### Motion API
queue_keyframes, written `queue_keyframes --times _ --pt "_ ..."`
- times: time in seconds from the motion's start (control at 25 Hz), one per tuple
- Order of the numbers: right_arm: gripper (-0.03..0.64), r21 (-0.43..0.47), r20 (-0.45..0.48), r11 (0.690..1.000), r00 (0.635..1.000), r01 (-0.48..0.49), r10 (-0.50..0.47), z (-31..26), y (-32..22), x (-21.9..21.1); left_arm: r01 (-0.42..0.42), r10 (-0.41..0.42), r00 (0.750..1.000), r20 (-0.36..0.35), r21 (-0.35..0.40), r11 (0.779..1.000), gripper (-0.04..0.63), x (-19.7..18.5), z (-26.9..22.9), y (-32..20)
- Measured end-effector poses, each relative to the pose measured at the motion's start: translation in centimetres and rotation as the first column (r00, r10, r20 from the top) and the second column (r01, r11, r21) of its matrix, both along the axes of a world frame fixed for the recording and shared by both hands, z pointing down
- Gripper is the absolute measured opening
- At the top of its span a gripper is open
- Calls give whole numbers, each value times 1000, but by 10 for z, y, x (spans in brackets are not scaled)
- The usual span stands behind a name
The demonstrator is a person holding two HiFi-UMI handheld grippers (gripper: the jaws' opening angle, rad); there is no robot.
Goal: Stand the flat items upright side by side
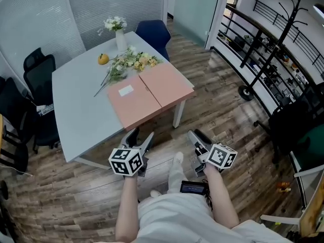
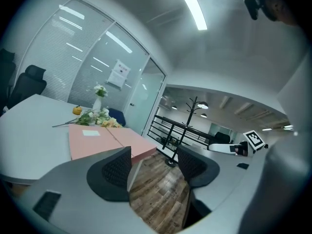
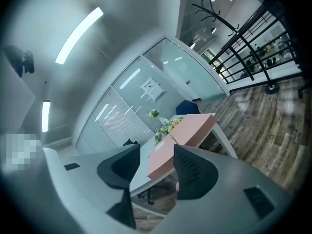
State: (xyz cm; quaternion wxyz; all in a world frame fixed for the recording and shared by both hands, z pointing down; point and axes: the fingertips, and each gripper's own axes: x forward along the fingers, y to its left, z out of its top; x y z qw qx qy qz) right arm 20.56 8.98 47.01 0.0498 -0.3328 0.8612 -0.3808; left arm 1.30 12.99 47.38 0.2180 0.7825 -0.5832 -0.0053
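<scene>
Two pink folders (image 1: 147,94) lie flat, side by side & touching, on the table's (image 1: 81,100) corner nearest the person; flowers (image 1: 132,61) & an orange (image 1: 103,59) sit at the table's far end. L gripper (image 1: 142,135) & R gripper (image 1: 197,137) hang off the table, just in front of that corner. L jaws wide apart, R jaws partly apart, nothing between either pair.

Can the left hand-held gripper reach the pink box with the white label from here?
Probably yes. The left hand-held gripper is open and empty, just short of the table, and the labelled pink box lies flat at its near edge with nothing between.
</scene>
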Motion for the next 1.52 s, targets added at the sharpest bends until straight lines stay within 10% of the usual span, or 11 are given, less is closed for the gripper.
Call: queue_keyframes --times 0.88,1.52 --pt "265 -271 -17 963 1000 1 -6 102 -274 4 -7 18 999 47 -225 974 287 2 82 -264" --pt "314 -433 11 900 999 50 -50 179 -356 -14 33 13 993 120 -378 925 287 -13 141 -333"
